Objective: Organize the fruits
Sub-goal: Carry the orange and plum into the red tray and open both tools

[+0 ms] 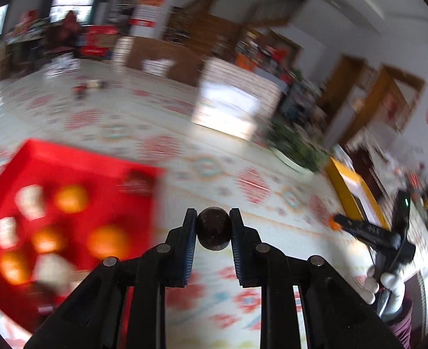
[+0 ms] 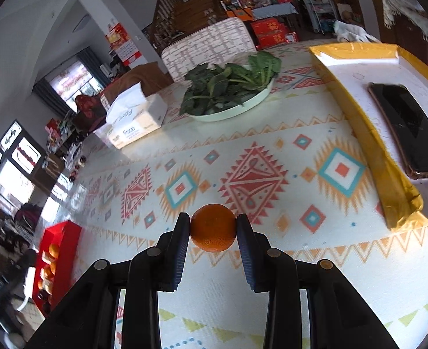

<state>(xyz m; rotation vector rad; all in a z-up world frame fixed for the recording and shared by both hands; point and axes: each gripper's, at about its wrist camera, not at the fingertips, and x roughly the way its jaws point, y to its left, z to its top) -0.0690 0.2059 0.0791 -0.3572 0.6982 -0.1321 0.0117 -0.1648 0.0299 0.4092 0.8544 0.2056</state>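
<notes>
Fruits in transit: both grippers loaded above the patterned tabletop [image 2: 272,151].

Left gripper [image 1: 213,226] pinches a dark round fruit [image 1: 214,228]; right gripper [image 2: 213,228] pinches an orange [image 2: 213,226]. Next, probably: carry to red tray [image 1: 68,157], release into bare spots.

One dark fruit [image 1: 214,229], one held orange [image 2: 213,228], four oranges [image 1: 71,198] in tray [image 1: 68,157].

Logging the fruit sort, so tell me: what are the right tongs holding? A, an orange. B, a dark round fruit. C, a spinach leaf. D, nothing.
A: the right tongs are closed on an orange, held above the patterned tablecloth.
</notes>
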